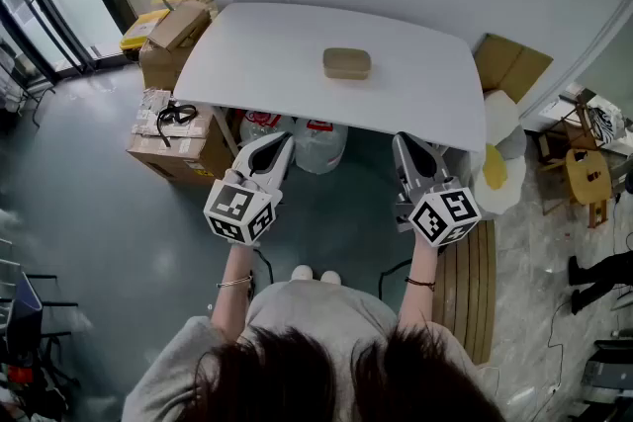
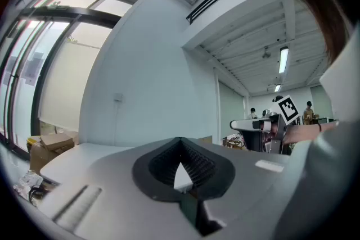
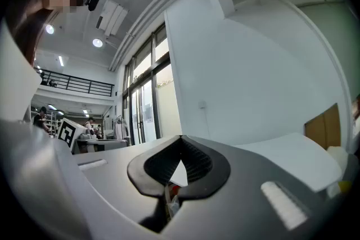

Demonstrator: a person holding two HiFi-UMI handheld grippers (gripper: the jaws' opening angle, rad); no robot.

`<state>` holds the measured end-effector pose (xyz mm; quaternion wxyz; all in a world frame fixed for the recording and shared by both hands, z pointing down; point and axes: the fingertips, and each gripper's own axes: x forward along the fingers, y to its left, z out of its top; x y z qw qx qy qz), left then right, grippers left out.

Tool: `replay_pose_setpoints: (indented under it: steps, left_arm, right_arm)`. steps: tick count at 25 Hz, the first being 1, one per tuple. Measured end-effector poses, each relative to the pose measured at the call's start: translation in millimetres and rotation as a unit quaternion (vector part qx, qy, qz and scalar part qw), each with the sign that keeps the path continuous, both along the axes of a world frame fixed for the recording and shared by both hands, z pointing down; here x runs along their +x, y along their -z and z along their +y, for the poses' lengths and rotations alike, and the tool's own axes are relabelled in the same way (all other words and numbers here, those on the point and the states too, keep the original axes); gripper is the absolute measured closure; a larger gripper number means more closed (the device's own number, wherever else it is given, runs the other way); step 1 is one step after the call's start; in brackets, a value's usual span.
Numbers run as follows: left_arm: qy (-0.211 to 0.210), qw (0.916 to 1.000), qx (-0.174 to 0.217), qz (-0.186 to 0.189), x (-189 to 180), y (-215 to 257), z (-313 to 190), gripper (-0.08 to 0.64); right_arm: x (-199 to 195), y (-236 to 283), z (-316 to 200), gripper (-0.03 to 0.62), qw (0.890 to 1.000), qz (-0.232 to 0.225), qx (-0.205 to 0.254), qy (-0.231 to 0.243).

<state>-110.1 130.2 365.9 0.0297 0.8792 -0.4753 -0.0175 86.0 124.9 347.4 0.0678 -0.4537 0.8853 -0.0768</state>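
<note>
Head view: tan, rounded box (image 1: 347,63) on table (image 1: 257,54).

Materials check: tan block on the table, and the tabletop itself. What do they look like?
Tan block: matte beige with rounded corners and no glare. It looks like sponge, foam or paper pulp; I cannot tell which. Tabletop: smooth white with an even soft sheen and a thin edge, probably laminate or painted board.

Both forearms (image 1: 231,284) reach forward from the near side, roughly parallel and well apart. The left claw (image 1: 281,142) and the right claw (image 1: 405,140) point toward the far side, angled slightly inward, with their marker cubes (image 1: 239,211) nearest the person. Each claw's jaws meet at the tips (a small gap shows behind them) and grip nothing.
</note>
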Motion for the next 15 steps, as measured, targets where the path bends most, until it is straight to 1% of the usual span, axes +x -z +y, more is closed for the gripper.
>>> replay_pose_setpoints:
  steps: [15]
  left_arm:
    - [0.004, 1.0, -0.003, -0.004, 7, -3, -8, 0.571]
  right_arm:
    - [11, -5, -10, 0.58, 1.0, 0.005, -0.002, -0.003]
